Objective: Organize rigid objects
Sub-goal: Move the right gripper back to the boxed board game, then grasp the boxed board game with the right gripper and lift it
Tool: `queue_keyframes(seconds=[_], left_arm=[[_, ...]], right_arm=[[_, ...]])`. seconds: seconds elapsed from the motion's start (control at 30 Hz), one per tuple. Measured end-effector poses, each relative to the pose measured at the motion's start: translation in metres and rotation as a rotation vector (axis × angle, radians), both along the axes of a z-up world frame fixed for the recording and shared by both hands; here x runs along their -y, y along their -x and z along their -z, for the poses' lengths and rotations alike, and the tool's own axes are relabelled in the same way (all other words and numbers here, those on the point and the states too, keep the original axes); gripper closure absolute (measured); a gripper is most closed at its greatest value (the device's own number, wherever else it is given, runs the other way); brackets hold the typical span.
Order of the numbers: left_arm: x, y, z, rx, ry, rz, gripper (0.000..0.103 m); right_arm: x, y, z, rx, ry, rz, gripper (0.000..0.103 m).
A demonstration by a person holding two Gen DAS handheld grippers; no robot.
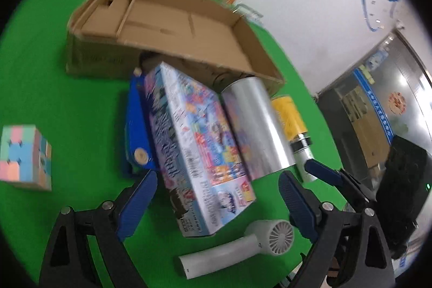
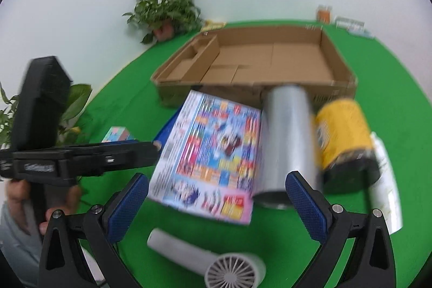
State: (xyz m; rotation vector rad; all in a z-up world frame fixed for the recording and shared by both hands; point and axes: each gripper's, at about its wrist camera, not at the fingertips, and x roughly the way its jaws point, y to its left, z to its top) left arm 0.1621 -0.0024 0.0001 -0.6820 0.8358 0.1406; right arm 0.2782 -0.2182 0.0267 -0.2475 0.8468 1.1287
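On green tabletop (image 1: 67,104), left wrist view: left gripper (image 1: 217,203) wide, holding nothing, colourful printed box (image 1: 199,150) between its fingers; silver cylinder (image 1: 256,126) beside it. Right wrist view: right gripper (image 2: 216,203) wide, unloaded; cardboard tray (image 2: 270,56) beyond, white handheld fan (image 2: 216,265) nearest.

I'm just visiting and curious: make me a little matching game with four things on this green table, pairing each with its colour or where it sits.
Things:
1. puzzle cube
2. cardboard tray
3. handheld fan
4. can

Descriptions:
A. white, lying nearest the cameras
B. pastel squares, off alone to the left
C. yellow, lying on its side to the right of the silver cylinder
D. brown, open-topped, behind the other items

Pairs: 1-B, 2-D, 3-A, 4-C
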Motion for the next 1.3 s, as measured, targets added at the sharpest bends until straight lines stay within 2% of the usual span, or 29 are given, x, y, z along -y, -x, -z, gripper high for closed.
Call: queue_keyframes(seconds=[0.03, 0.07, 0.1, 0.13, 0.2, 0.23, 0.3, 0.37, 0.5, 0.53, 0.57, 0.6, 0.63, 0.73, 0.8, 0.83, 0.87, 0.97, 1.07, 1.2, 1.3], left_arm=[[-0.002, -0.003, 0.005, -0.012, 0.018, -0.001, 0.018], [0.001, -0.003, 0.009, -0.025, 0.034, 0.003, 0.029], [0.002, -0.006, 0.013, -0.042, 0.05, 0.014, 0.035], [0.008, -0.006, 0.016, -0.058, 0.037, 0.016, 0.038], [0.009, -0.009, 0.019, -0.107, -0.012, 0.023, 0.056], [0.007, -0.009, 0.021, -0.129, -0.023, 0.012, 0.069], [0.002, -0.005, 0.024, -0.114, 0.011, 0.017, 0.079], [0.005, 0.0, 0.021, -0.106, -0.023, 0.029, 0.085], [-0.002, 0.007, 0.019, -0.107, -0.03, 0.015, 0.085], [-0.003, 0.008, 0.02, -0.109, -0.026, 0.011, 0.08], [-0.003, 0.005, 0.023, -0.125, -0.035, 0.004, 0.06], [0.001, -0.004, 0.028, -0.151, -0.046, 0.0, 0.046], [0.002, -0.007, 0.033, -0.169, -0.045, 0.004, 0.028], [0.003, -0.011, 0.046, -0.171, 0.02, 0.037, 0.028], [0.001, -0.013, 0.055, -0.159, 0.076, 0.042, 0.034], [-0.001, -0.014, 0.058, -0.135, 0.114, 0.059, 0.052], [-0.002, -0.011, 0.059, -0.119, 0.143, 0.065, 0.055], [-0.003, -0.007, 0.055, -0.109, 0.109, 0.071, 0.057], [-0.005, 0.006, 0.049, -0.107, 0.08, 0.06, 0.059], [-0.009, 0.033, 0.034, -0.086, 0.047, 0.04, 0.061], [-0.01, 0.052, 0.036, -0.08, 0.035, 0.025, 0.061]], right_arm=[[-0.004, 0.001, 0.003, -0.01, 0.003, -0.005, 0.001], [-0.004, 0.005, 0.008, -0.023, 0.005, -0.011, 0.001], [-0.006, 0.007, 0.01, -0.035, 0.008, -0.018, 0.001], [-0.007, 0.008, 0.012, -0.045, 0.011, -0.027, 0.001], [-0.01, 0.014, 0.016, -0.058, 0.023, -0.039, 0.002], [-0.011, 0.015, 0.019, -0.061, 0.027, -0.046, 0.002], [-0.016, 0.019, 0.02, -0.069, 0.032, -0.049, 0.002], [-0.019, 0.023, 0.022, -0.076, 0.036, -0.047, 0.002], [-0.024, 0.024, 0.027, -0.097, 0.054, -0.038, 0.002], [-0.024, 0.022, 0.029, -0.105, 0.062, -0.04, 0.002], [-0.025, 0.023, 0.03, -0.112, 0.067, -0.035, 0.002], [-0.025, 0.021, 0.032, -0.124, 0.072, -0.027, 0.002], [-0.025, 0.016, 0.035, -0.148, 0.076, -0.018, 0.002], [-0.026, 0.004, 0.045, -0.229, 0.102, 0.0, 0.002], [-0.028, -0.002, 0.054, -0.271, 0.127, 0.01, 0.003], [-0.031, -0.005, 0.058, -0.289, 0.142, 0.007, 0.004], [-0.034, -0.005, 0.063, -0.303, 0.155, 0.003, 0.004], [-0.044, -0.005, 0.075, -0.339, 0.186, -0.011, 0.005], [-0.05, -0.002, 0.075, -0.374, 0.168, -0.032, 0.006], [-0.057, 0.013, 0.065, -0.358, 0.154, -0.104, 0.01], [-0.066, 0.028, 0.06, -0.32, 0.151, -0.166, 0.01]])
